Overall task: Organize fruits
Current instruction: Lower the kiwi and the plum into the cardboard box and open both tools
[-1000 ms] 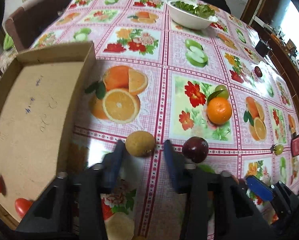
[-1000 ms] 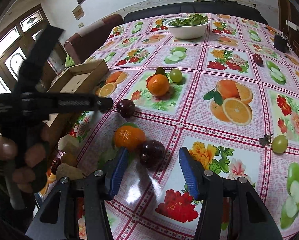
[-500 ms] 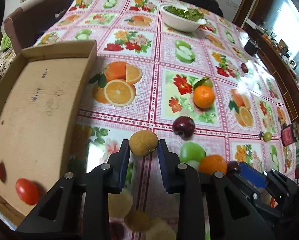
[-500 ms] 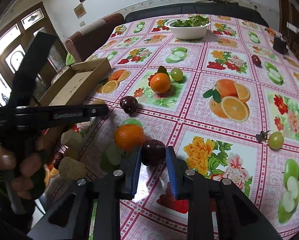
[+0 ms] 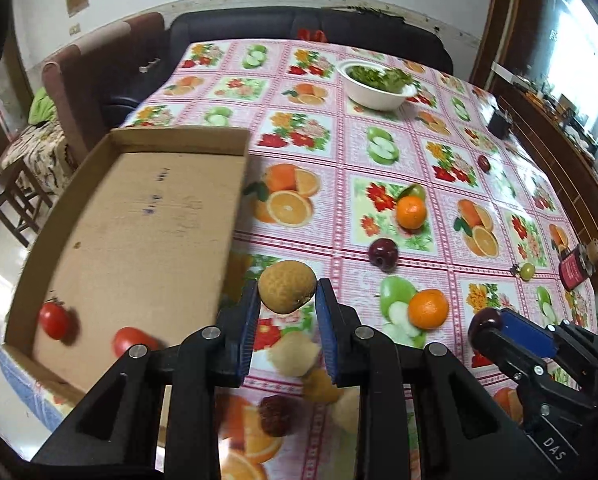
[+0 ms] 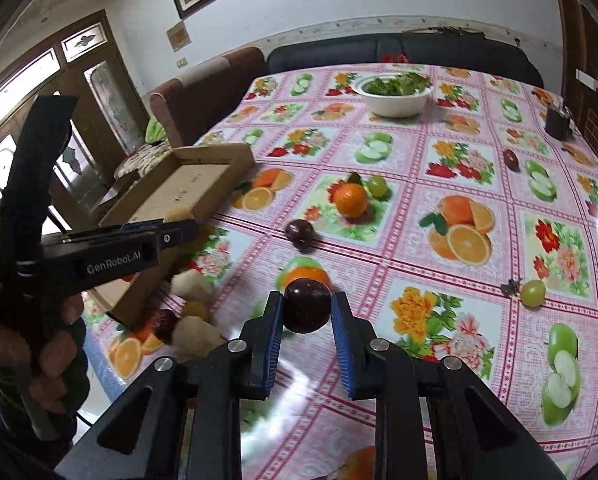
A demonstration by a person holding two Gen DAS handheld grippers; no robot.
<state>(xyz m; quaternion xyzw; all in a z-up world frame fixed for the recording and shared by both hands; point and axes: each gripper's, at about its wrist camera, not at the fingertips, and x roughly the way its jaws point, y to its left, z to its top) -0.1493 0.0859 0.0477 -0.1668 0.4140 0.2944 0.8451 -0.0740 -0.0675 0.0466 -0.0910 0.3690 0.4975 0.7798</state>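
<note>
Left wrist view: the left gripper [image 5: 287, 306] is pinching a tan fruit [image 5: 286, 287] above the table beside the cardboard tray [image 5: 147, 216], risking slipping out, while the right gripper [image 6: 307, 312] is clamping a dark plum [image 6: 307, 305].

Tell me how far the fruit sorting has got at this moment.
Early stage. Done: two red tomatoes lie in the cardboard box. In hand: the left gripper clamps a tan round fruit, the right gripper a dark plum, both lifted clear of the table. Left: two oranges, another plum, green grapes and pale pieces near the table edge.
</note>
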